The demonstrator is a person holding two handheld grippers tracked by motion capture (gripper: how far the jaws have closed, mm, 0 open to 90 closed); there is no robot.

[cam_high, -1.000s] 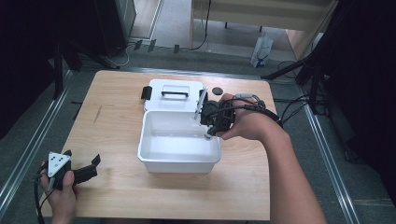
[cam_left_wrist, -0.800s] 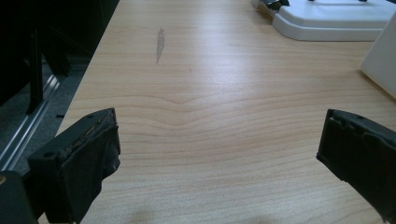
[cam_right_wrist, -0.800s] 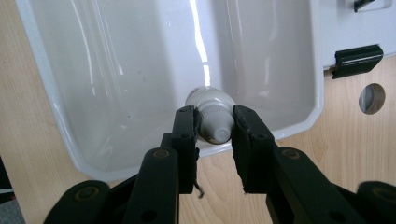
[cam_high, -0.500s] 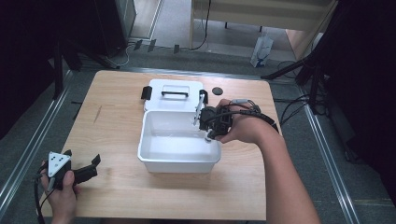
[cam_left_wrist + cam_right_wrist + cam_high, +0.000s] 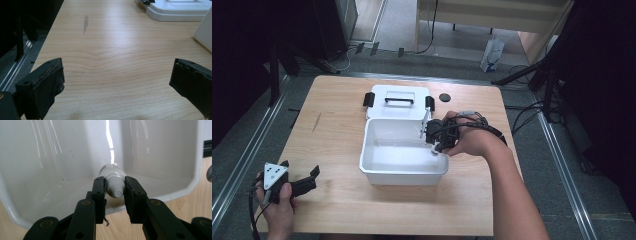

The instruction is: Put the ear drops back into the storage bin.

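Bottle (image 5: 113,185) pinched in right gripper (image 5: 114,190) over white tub (image 5: 377,172); left gripper (image 5: 117,85) agape.

White bottle (image 5: 113,180) in open bin (image 5: 377,172)

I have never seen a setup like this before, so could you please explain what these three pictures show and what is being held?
A person sits at a wooden table and holds a hand-operated two-jaw gripper in each hand. The high view looks down from above. The other two pictures come from cameras riding on the grippers, looking along their black jaws.

On the table stands an open white box, with its lid lying just behind it and a small dark disc nearby.

The right gripper is shut on a small white bottle and reaches into the box. The left gripper is open and holds nothing, resting near the table's near left corner.
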